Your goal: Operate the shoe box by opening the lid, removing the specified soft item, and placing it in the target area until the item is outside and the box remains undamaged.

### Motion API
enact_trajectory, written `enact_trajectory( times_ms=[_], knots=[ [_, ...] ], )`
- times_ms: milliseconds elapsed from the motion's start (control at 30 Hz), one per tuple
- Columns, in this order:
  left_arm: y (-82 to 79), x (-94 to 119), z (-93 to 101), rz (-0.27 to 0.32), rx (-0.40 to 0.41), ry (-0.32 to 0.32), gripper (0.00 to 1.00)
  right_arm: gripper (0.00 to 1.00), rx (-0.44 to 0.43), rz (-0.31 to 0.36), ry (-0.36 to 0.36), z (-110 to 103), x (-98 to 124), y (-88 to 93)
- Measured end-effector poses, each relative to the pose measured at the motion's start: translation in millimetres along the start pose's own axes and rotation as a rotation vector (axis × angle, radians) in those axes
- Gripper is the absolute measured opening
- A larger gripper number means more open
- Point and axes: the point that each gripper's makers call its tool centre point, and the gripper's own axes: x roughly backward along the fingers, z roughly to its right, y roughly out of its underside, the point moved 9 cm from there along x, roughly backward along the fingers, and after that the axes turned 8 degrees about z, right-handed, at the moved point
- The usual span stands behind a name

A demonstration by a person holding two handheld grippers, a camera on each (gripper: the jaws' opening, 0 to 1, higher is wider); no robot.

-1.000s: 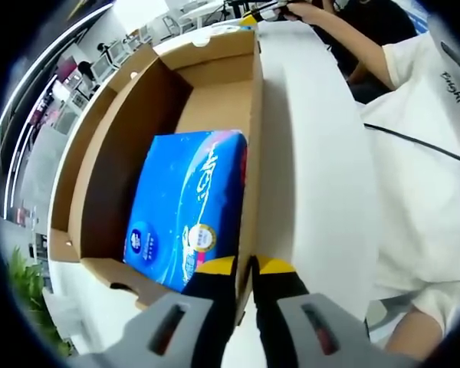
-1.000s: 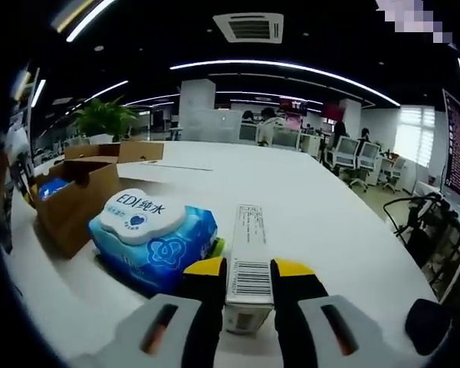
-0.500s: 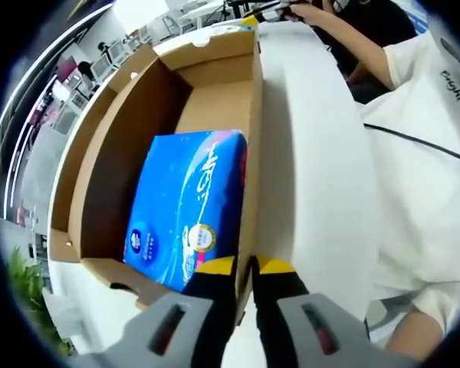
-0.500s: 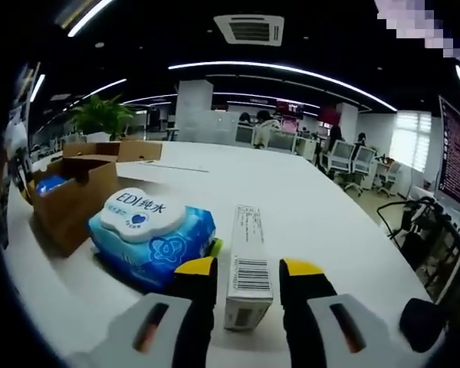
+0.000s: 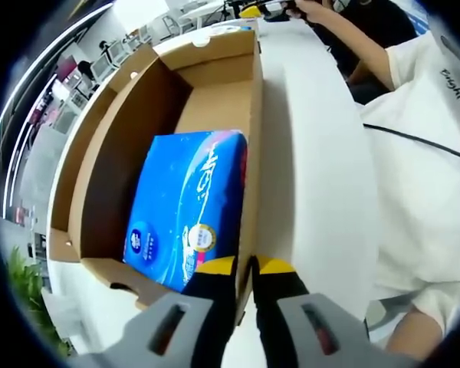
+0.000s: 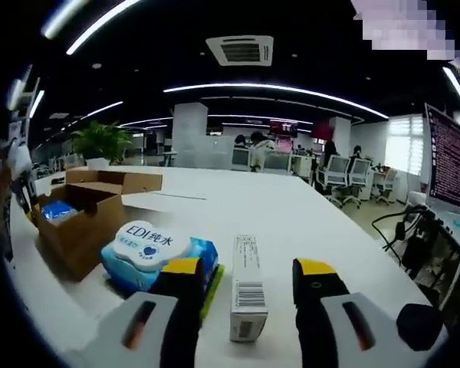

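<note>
Right tool (image 6: 248,287) has spread wide off the carton (image 6: 247,286); left tool (image 5: 244,274) pinches the shoe box (image 5: 249,146) wall

Blue tissue pack (image 5: 185,205) lower end hidden behind shoe box (image 5: 100,153) wall, white carton (image 6: 248,287) print too small to read

The left gripper (image 5: 244,270) has its yellow-tipped jaws pinched nearly together, angled steeply downward. The right gripper (image 6: 249,270) is held level and low, its jaws spread wide apart with nothing clamped between them. The person's bare forearm (image 5: 345,34) reaches out from a white sleeve (image 5: 433,84).
</note>
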Motion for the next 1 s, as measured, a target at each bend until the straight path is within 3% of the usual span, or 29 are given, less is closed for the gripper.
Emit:
enact_trajectory(
  times_ms=[267,467,667,833,1000],
  knots=[
    [-0.1,0,0.0,0.003,-0.002,-0.002,0.08,0.48,0.027,0.019,-0.005,-6,5,-9.6],
    [-0.3,0,0.5,0.002,-0.003,-0.003,0.08,0.51,0.043,0.052,-0.047,-14,7,-18.2],
    [-0.2,0,0.3,0.001,-0.001,-0.001,0.08,0.62,0.004,0.113,-0.113,-24,8,-28.5],
    [-0.5,0,0.1,-0.003,0.004,0.001,0.07,0.59,0.026,0.145,-0.126,-31,10,-33.5],
    [-0.5,0,-0.2,-0.003,0.006,0.002,0.07,0.57,0.032,0.135,-0.128,-34,9,-34.5]
  ],
)
